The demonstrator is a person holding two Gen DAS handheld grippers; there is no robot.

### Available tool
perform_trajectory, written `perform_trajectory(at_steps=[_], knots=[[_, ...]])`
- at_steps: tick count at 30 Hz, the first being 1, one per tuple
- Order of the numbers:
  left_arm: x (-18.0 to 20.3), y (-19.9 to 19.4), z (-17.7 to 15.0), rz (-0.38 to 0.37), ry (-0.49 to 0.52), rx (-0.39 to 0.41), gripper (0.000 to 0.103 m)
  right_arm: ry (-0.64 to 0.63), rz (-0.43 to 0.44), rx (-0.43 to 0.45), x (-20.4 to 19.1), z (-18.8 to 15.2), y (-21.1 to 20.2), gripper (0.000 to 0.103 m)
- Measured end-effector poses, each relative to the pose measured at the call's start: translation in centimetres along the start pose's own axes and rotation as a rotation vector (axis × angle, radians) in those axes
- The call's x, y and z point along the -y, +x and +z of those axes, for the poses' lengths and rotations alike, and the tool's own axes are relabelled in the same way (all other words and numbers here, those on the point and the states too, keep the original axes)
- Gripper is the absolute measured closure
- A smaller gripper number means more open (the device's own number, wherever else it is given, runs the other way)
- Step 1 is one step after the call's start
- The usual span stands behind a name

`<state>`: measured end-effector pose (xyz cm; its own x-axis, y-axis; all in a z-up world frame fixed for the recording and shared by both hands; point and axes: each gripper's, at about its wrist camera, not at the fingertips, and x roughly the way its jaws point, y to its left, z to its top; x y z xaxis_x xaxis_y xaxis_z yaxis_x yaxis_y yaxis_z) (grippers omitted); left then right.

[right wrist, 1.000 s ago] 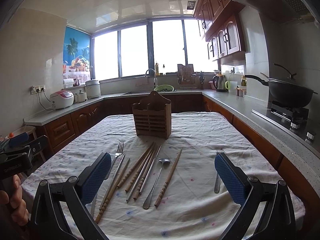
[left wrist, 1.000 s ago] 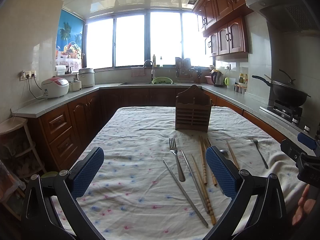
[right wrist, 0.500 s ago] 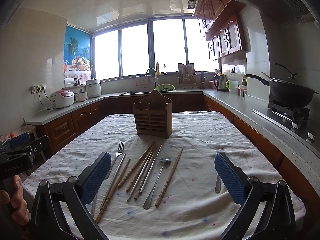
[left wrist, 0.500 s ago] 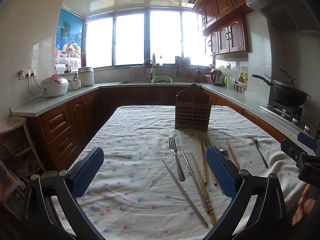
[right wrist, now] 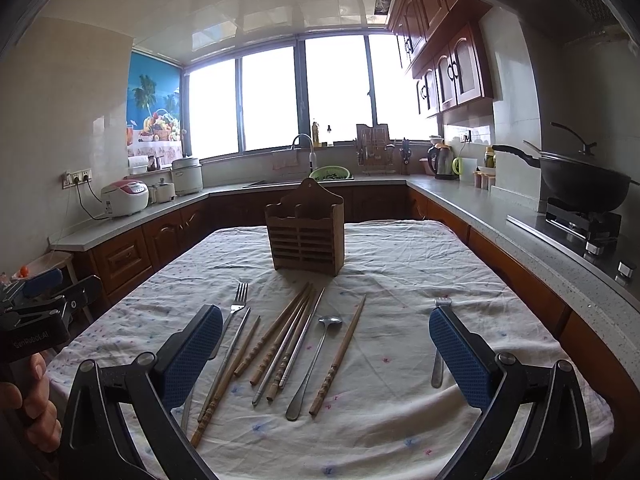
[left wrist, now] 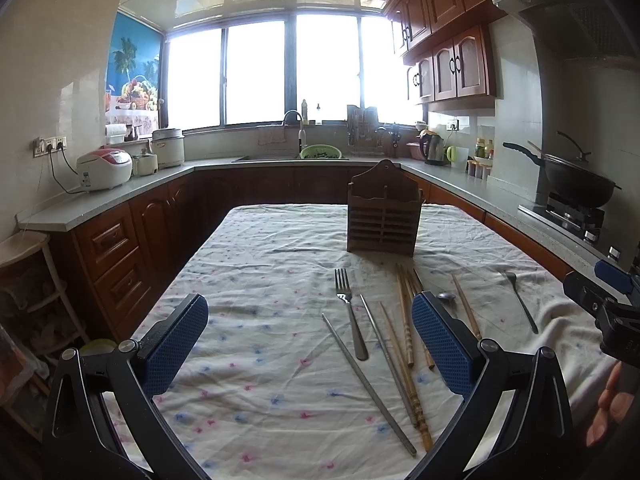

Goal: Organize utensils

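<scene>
1. The left gripper point(left wrist: 310, 344) hovers over the near left of the desk point(left wrist: 256, 280), its fingers point(left wrist: 176, 344) spread wide with nothing between them.
2. The right gripper point(right wrist: 326, 354) hangs over the near middle, likewise agape and empty; neither touches anything, so sorting looks not yet begun.
3. The utensils lie loose on the cloth, handles toward the near edge, probably for easy pick-up: a fork point(right wrist: 236, 308) at left, chopsticks point(right wrist: 280, 332) fanned in the middle, a spoon point(right wrist: 316, 360) just right of them.
4. A second fork point(right wrist: 438, 344) lies well apart at right, partly hidden by a finger.
5. The holder point(right wrist: 306, 236) stands upright beyond them, its open top facing up, seemingly the place for everything.
</scene>
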<state>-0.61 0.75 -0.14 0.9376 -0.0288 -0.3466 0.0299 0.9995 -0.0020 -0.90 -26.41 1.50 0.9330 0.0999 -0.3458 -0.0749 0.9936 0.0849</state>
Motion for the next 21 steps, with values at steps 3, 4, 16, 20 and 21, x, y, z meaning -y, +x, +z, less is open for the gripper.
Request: perform_trajectory(at_steps=[3, 4, 16, 20, 21], knots=[[0.0, 0.7, 0.1, -0.013, -0.001, -0.022, 0.000, 0.007, 0.001, -0.007, 0.2, 0.2, 0.4, 0.000], [0.0, 0.9, 0.1, -0.019, -0.004, -0.029, 0.000, 0.009, 0.003, -0.012, 0.4, 0.2, 0.6, 0.000], [-1.3, 6.9, 0.1, -0.039, -0.038, -0.215, 0.000, 0.067, 0.014, -0.097, 2.5, 1.1, 4.2, 0.000], [-1.5, 9.4, -0.2, -0.041, -0.034, -0.286, 0.001, 0.092, 0.027, -0.135, 3.3, 1.1, 5.8, 0.000], [-1.3, 10.1, -0.1, -0.041, -0.033, -0.301, 0.003, 0.098, 0.030, -0.145, 3.5, 1.1, 6.3, 0.000]])
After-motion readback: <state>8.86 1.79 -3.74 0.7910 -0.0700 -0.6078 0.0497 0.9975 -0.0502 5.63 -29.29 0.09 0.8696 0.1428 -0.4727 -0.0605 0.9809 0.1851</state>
